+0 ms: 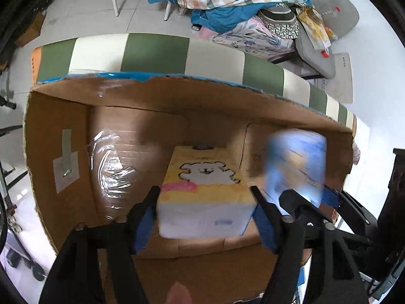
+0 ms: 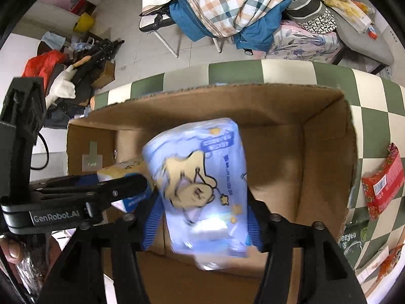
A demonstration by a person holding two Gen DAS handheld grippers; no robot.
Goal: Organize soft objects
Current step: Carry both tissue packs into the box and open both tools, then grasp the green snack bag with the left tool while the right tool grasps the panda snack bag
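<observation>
A yellow tissue pack (image 1: 202,192) with a white dog drawing lies inside the open cardboard box (image 1: 58,131). My left gripper (image 1: 205,197) holds it between its blue-padded fingers. A blue tissue pack (image 2: 202,192) with a cartoon bear is gripped in my right gripper (image 2: 202,202), tilted, inside the same box (image 2: 326,152). The blue pack shows blurred at the right of the left wrist view (image 1: 296,164). The left gripper (image 2: 121,185) and yellow pack (image 2: 124,169) show at the left of the right wrist view.
The box stands on a green-and-white checkered table (image 2: 374,96). A red snack packet (image 2: 382,185) and a green packet (image 2: 354,238) lie on the table right of the box. Chairs piled with bedding and clothes (image 2: 240,5) stand behind.
</observation>
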